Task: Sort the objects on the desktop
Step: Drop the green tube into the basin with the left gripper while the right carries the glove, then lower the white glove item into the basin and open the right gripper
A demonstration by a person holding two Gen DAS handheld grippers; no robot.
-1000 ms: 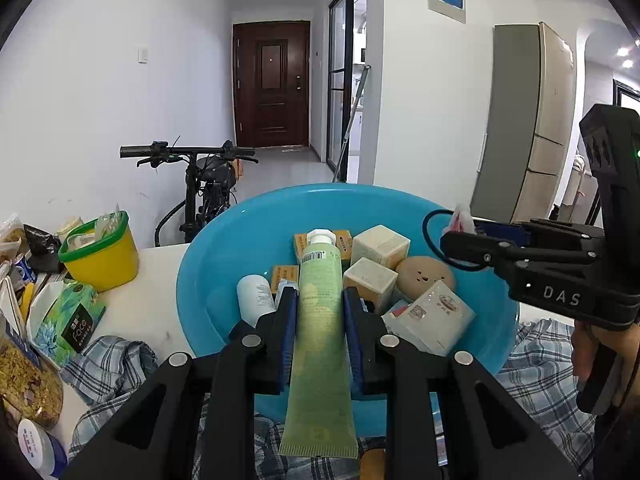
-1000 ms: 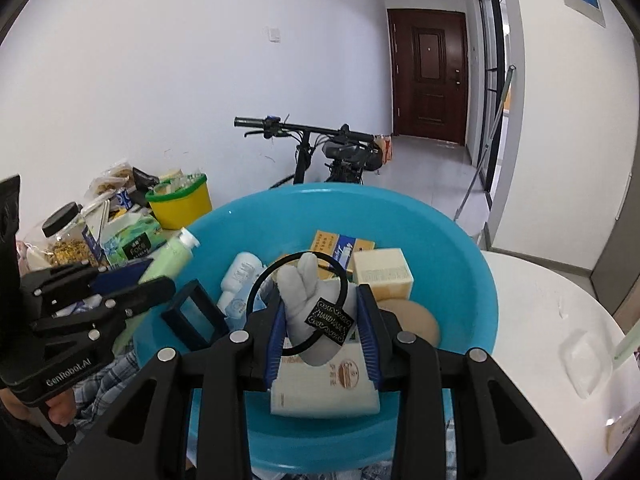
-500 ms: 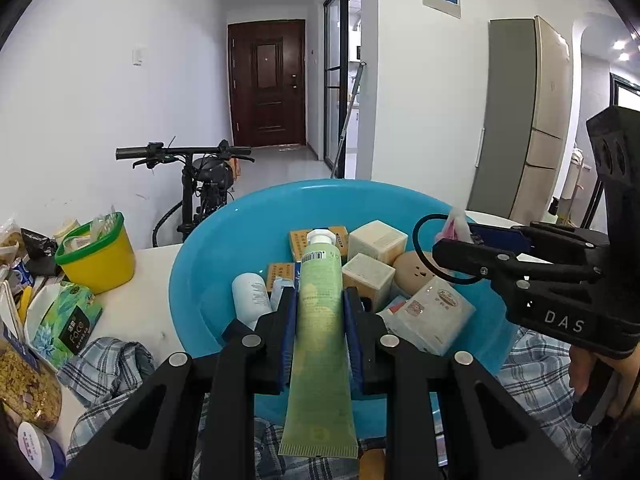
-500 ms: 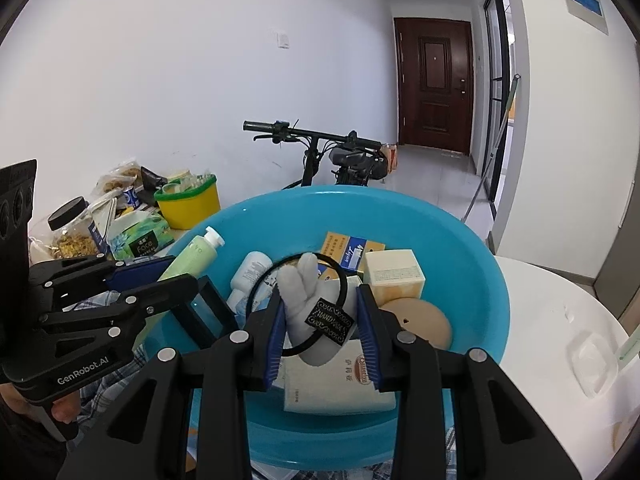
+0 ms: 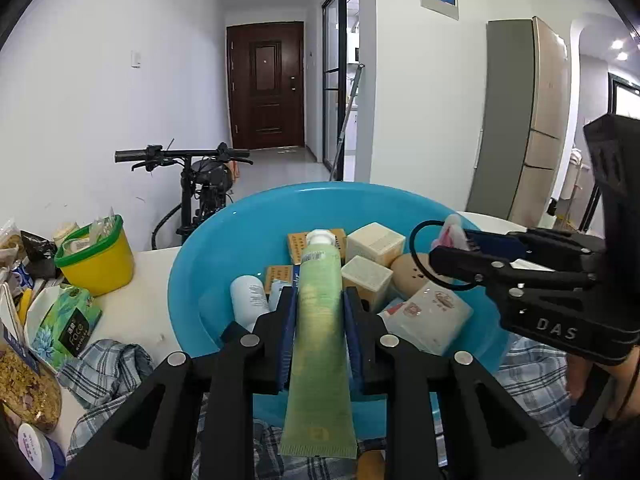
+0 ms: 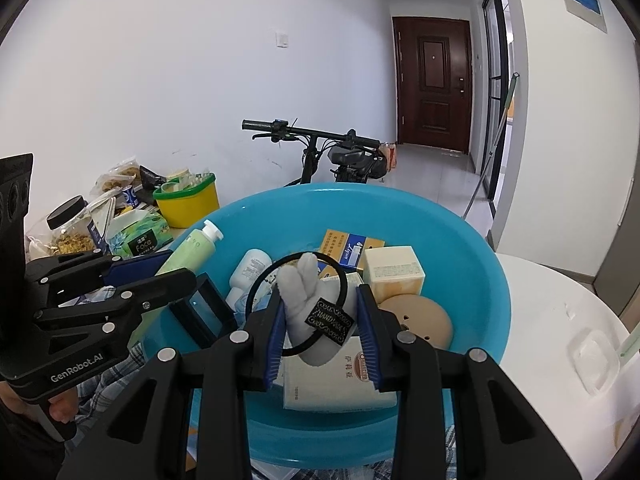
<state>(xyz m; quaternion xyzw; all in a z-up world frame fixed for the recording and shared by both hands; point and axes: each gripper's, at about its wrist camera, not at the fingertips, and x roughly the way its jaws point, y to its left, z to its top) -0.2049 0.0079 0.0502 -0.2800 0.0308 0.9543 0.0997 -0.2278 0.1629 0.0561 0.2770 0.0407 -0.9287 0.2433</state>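
My left gripper [image 5: 318, 320] is shut on a green tube [image 5: 320, 320] with a white cap, held over the near rim of a blue basin [image 5: 248, 232]. My right gripper [image 6: 322, 320] is shut on a grey plush hair tie [image 6: 310, 308] with a black elastic loop, held above the basin [image 6: 472, 248]. The basin holds cream boxes [image 5: 374, 242], a white bottle [image 5: 250, 296], a tan round case [image 6: 418, 316] and a white packet [image 5: 428, 316]. The tube also shows in the right wrist view [image 6: 192, 246].
A yellow tub with a green rim [image 5: 96, 256], a tissue pack [image 5: 64, 326], a snack jar [image 6: 70, 226] and bags crowd the table's left. A plaid cloth [image 5: 108, 368] lies under the basin. A bicycle [image 6: 332, 152] stands behind. White table [image 6: 560, 312] extends right.
Both grippers have shifted slightly relative to the basin, still holding their objects. The right gripper has moved a little closer to the left one.
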